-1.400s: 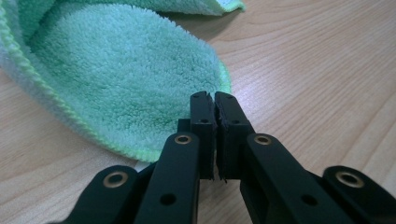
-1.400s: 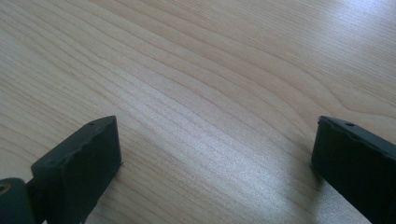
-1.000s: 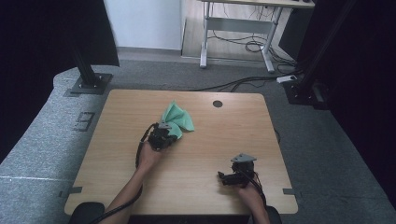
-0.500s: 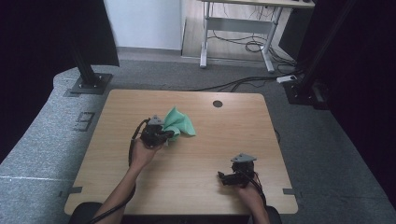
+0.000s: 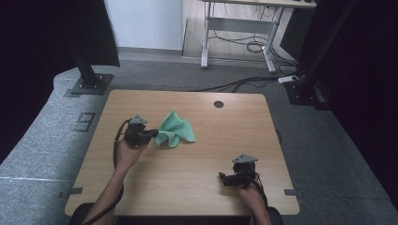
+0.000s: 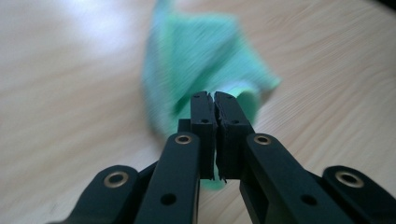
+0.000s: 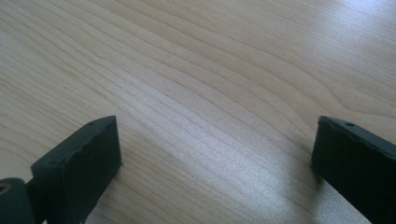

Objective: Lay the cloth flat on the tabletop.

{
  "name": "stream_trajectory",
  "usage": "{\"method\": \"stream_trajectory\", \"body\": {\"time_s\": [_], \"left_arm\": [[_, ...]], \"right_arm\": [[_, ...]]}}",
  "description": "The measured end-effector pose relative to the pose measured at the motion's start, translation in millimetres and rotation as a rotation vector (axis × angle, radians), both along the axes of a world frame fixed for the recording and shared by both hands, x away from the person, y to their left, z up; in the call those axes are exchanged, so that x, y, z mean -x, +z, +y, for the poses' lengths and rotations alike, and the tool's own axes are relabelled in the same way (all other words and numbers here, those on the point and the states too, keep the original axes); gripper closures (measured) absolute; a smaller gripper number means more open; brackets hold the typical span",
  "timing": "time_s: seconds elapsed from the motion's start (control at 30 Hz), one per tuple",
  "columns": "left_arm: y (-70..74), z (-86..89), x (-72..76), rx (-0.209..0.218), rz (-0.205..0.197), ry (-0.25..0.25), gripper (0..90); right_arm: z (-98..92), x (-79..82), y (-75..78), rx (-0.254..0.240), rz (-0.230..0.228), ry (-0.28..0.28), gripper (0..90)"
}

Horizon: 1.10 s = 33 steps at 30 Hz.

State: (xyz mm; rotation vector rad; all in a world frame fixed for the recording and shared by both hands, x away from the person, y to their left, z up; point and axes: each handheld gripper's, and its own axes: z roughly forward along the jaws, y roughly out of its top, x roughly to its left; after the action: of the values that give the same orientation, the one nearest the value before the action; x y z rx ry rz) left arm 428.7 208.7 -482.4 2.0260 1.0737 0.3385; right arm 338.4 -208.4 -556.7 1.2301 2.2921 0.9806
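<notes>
Light wooden table (image 5: 197, 159), crumpled green cloth (image 5: 176, 131) lying on it

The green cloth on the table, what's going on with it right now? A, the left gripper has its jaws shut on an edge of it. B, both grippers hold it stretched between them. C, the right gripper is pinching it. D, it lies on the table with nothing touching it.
A: the left gripper has its jaws shut on a fold of the green cloth, while the right gripper stands open over bare table.
</notes>
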Motion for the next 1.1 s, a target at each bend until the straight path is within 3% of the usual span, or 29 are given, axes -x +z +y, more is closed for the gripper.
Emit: {"method": "stream_trajectory", "body": {"time_s": [0.03, 0.07, 0.1, 0.23, 0.27, 0.37, 0.4, 0.43, 0.53, 0.63, 0.77, 0.8, 0.97, 1.0, 1.03, 1.07, 1.1], "left_arm": [[0.0, 0.0, 0.0, 0.000, 0.000, 0.000, 86.6], [-12.5, 8.6, -0.3, -0.009, 0.034, 0.023, 86.5], [-12.5, 8.6, -0.3, -0.009, 0.034, 0.023, 86.4], [-35.3, 21.1, 0.3, -0.024, 0.100, 0.046, 85.1], [-38.4, 22.9, 0.8, -0.032, 0.109, 0.047, 75.8], [-36.0, 23.3, 2.1, -0.031, 0.082, 0.054, 55.8], [-30.6, 22.3, 1.9, -0.016, 0.063, 0.050, 55.8], [-26.0, 21.1, 1.5, -0.006, 0.053, 0.046, 46.5], [-11.9, 13.1, -3.8, 0.026, 0.024, 0.022, 39.9], [-7.3, 5.3, -9.8, 0.035, 0.018, 0.018, 37.1], [-10.4, -7.8, -24.7, -0.010, 0.023, 0.049, 36.7], [-20.0, -12.0, -35.0, -0.027, 0.048, 0.069, 36.6], [-41.1, -18.3, -44.6, -0.061, 0.095, 0.084, 30.3], [-51.8, -21.7, -44.7, -0.096, 0.107, 0.081, 28.4], [-51.8, -21.7, -44.7, -0.096, 0.107, 0.081, 27.2], [-58.6, -24.8, -40.3, -0.146, 0.069, 0.080, 24.3], [-58.6, -24.8, -40.3, -0.146, 0.069, 0.080, 23.8]], "right_arm": [[0.0, 0.0, 0.0, 0.000, 0.000, 0.000, 1.1], [0.0, 0.0, 0.0, 0.000, 0.000, 0.000, 1.2], [0.0, 0.0, 0.0, 0.000, 0.000, 0.000, 1.2], [0.0, 0.0, 0.0, 0.000, 0.000, 0.000, 1.2], [0.0, 0.0, 0.0, 0.000, 0.000, 0.000, 1.1], [0.1, 0.0, 0.0, 0.000, 0.000, 0.000, 1.1], [0.1, 0.0, 0.0, 0.000, 0.000, 0.000, 1.1], [0.0, 0.0, 0.0, 0.000, 0.000, 0.000, 1.1], [0.1, 0.0, 0.0, 0.000, 0.000, 0.000, 1.1], [0.1, 0.0, 0.0, 0.000, 0.000, 0.000, 1.1], [0.0, 0.0, 0.0, 0.000, 0.000, 0.000, 1.1], [0.1, 0.0, 0.0, 0.000, 0.000, 0.000, 1.1], [0.0, 0.0, 0.0, 0.000, 0.000, 0.000, 1.1], [0.0, 0.0, 0.0, 0.000, 0.000, 0.000, 1.1], [0.0, 0.0, 0.0, 0.000, 0.000, 0.000, 1.1], [0.1, 0.0, 0.0, 0.000, 0.000, 0.000, 1.1], [0.1, 0.0, 0.0, 0.000, 0.000, 0.000, 1.1]]}}
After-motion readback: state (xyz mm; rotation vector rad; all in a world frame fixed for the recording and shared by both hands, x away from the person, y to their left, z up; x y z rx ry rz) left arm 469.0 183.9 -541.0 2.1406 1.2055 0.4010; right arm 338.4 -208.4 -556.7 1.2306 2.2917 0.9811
